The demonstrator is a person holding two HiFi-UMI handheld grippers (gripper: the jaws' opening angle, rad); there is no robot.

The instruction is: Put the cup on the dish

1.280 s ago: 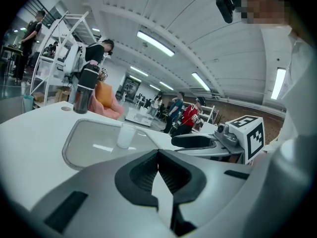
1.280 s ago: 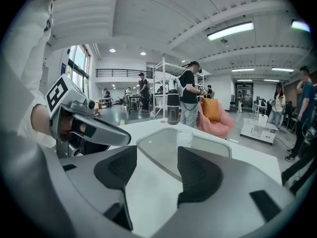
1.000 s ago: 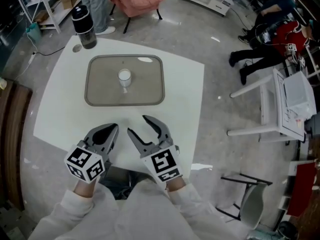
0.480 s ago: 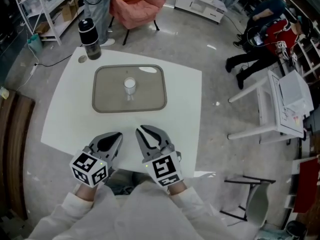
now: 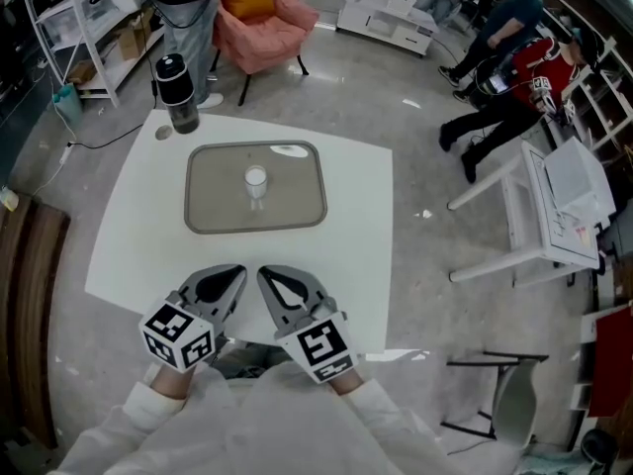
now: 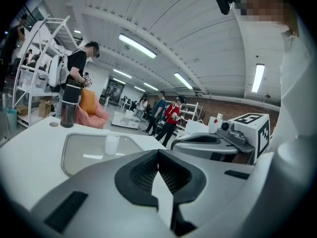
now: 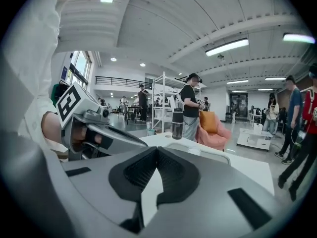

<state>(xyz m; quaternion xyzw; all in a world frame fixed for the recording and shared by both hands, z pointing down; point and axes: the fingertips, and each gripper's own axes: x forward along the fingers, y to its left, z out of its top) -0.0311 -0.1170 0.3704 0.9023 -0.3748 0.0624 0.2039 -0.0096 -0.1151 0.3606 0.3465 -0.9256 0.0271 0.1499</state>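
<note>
On white table (image 5: 358, 216), cup (image 5: 255, 179) stands upright in dish (image 5: 212, 206).

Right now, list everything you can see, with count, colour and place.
table: 1, white, centre
dish: 1, grey, middle of table
cup: 1, white, upright on dish
bottle: 1, dark, table's far left corner
disc: 1, grey, beside bottle
armchair: 1, pink, beyond table
stand: 1, white, floor at right
people: several, dark and red clothes, far side
sleeves: 2, white, bottom edge
left tongs: 1, grey, shut, empty, near table edge
right tongs: 1, grey, just closed, empty, beside left tongs
</note>
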